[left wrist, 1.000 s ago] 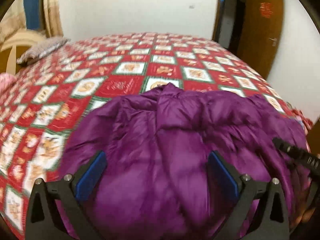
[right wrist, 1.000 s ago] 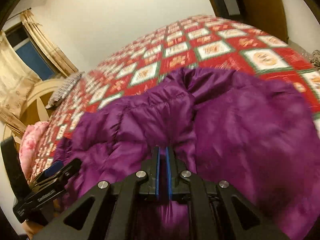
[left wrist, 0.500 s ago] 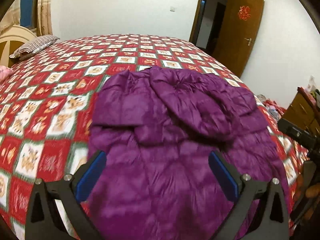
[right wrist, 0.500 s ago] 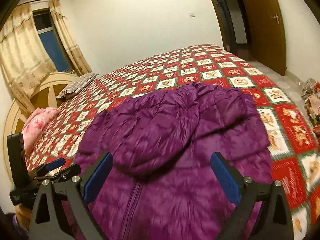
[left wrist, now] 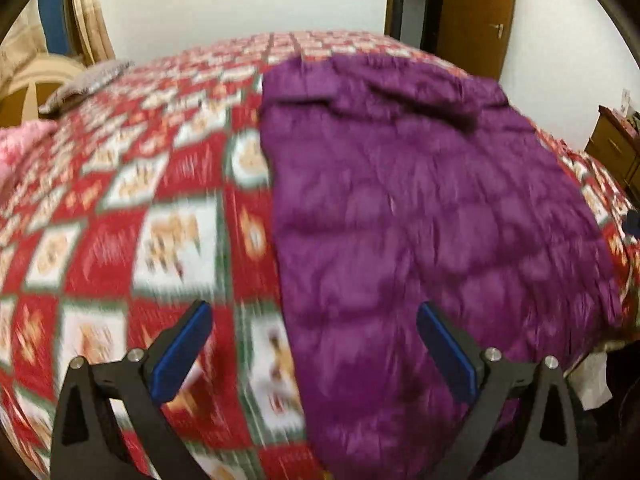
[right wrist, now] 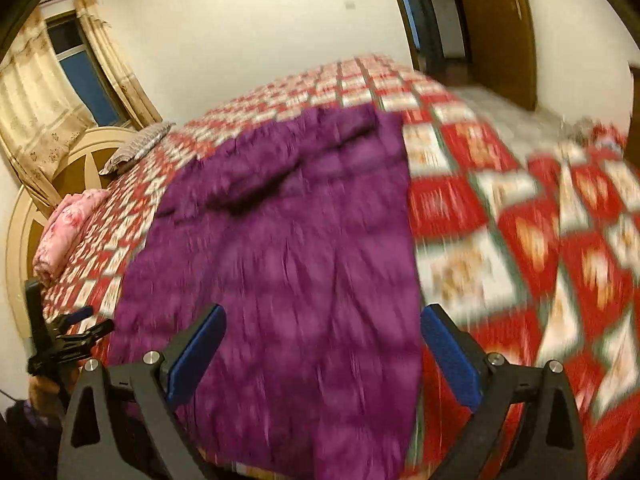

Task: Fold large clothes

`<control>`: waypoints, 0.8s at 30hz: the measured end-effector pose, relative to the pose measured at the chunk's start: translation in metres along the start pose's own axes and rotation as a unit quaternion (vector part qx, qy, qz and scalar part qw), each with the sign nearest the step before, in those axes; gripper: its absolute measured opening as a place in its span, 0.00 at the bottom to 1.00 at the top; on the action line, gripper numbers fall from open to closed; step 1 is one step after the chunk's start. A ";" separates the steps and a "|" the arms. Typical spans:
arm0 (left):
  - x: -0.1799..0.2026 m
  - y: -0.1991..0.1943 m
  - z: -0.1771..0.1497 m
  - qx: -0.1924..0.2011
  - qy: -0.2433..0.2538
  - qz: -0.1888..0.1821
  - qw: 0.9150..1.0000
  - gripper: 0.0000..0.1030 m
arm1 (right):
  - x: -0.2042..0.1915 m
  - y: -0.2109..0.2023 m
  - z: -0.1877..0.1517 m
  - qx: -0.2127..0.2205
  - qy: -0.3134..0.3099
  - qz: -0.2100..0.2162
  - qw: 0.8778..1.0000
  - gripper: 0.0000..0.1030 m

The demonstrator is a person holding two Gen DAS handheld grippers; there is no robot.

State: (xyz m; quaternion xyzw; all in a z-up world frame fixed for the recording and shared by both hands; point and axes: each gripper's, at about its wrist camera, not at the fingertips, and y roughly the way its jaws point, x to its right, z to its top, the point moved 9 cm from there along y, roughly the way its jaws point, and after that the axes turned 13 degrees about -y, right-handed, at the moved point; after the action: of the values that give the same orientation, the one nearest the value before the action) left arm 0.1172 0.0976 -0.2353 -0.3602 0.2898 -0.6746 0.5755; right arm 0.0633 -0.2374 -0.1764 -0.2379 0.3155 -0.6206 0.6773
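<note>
A purple puffer jacket (left wrist: 420, 220) lies flat on the red, white and green patterned bedspread (left wrist: 160, 200), its hood folded over its far end. It also shows in the right wrist view (right wrist: 288, 248). My left gripper (left wrist: 314, 344) is open and empty, above the jacket's left edge near the bed's front. My right gripper (right wrist: 322, 354) is open and empty, above the jacket's right edge. The left gripper also shows at the left edge of the right wrist view (right wrist: 68, 336). Both views are motion blurred.
A grey striped pillow (right wrist: 138, 146) and a pink folded blanket (right wrist: 66, 228) lie by the round headboard (right wrist: 76, 160). A curtained window (right wrist: 80, 76) is behind it. A wooden door (right wrist: 500, 28) stands at the far right, a wooden dresser (left wrist: 616, 148) by the bed's right side.
My right gripper went from shut on the jacket to open and let it go. Both grippers pulled back and swung apart, left leftward and right rightward. The jacket now lies flat.
</note>
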 end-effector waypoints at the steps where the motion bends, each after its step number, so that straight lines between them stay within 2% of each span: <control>1: -0.002 0.002 -0.007 -0.006 -0.002 0.002 1.000 1.00 | 0.002 0.003 -0.013 -0.013 0.000 -0.009 1.000 0.95; 3: -0.005 0.004 -0.017 -0.012 -0.006 0.006 1.000 1.00 | 0.004 0.008 -0.033 -0.035 -0.002 -0.023 0.999 0.94; 6: -0.009 0.006 -0.029 -0.025 -0.012 0.001 1.000 1.00 | 0.000 0.020 -0.055 -0.062 -0.003 -0.015 0.998 0.92; 10: -0.022 0.007 -0.040 -0.039 -0.041 0.000 0.998 1.00 | -0.006 0.031 -0.072 -0.095 -0.045 -0.047 0.993 0.90; 12: -0.027 0.003 -0.046 -0.040 -0.052 -0.007 0.998 1.00 | -0.015 0.031 -0.077 -0.104 -0.059 -0.034 0.992 0.90; 14: -0.026 0.000 -0.053 -0.044 -0.060 -0.029 0.997 0.98 | -0.024 0.035 -0.088 -0.123 -0.056 0.000 0.991 0.85; 17: -0.018 -0.001 -0.058 -0.041 -0.049 -0.042 0.997 0.89 | -0.023 0.041 -0.100 -0.130 -0.035 0.016 0.991 0.81; 19: -0.013 -0.002 -0.058 -0.036 -0.040 -0.044 0.998 0.74 | -0.018 0.042 -0.104 -0.127 -0.024 0.018 0.991 0.79; 22: -0.008 -0.003 -0.058 -0.038 -0.042 -0.066 0.996 0.60 | -0.016 0.038 -0.110 -0.125 -0.017 0.026 0.992 0.77; 23: -0.008 -0.004 -0.058 -0.039 -0.046 -0.073 0.995 0.57 | -0.015 0.037 -0.111 -0.125 -0.016 0.027 0.992 0.70; 24: -0.008 -0.004 -0.059 -0.039 -0.050 -0.079 0.995 0.48 | -0.014 0.037 -0.112 -0.125 -0.013 0.029 0.992 0.53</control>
State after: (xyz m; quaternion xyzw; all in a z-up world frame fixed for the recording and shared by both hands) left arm 0.0674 0.1051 -0.2667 -0.4375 0.2568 -0.6873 0.5198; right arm 0.0075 -0.2119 -0.2780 -0.3195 0.3883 -0.5532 0.6642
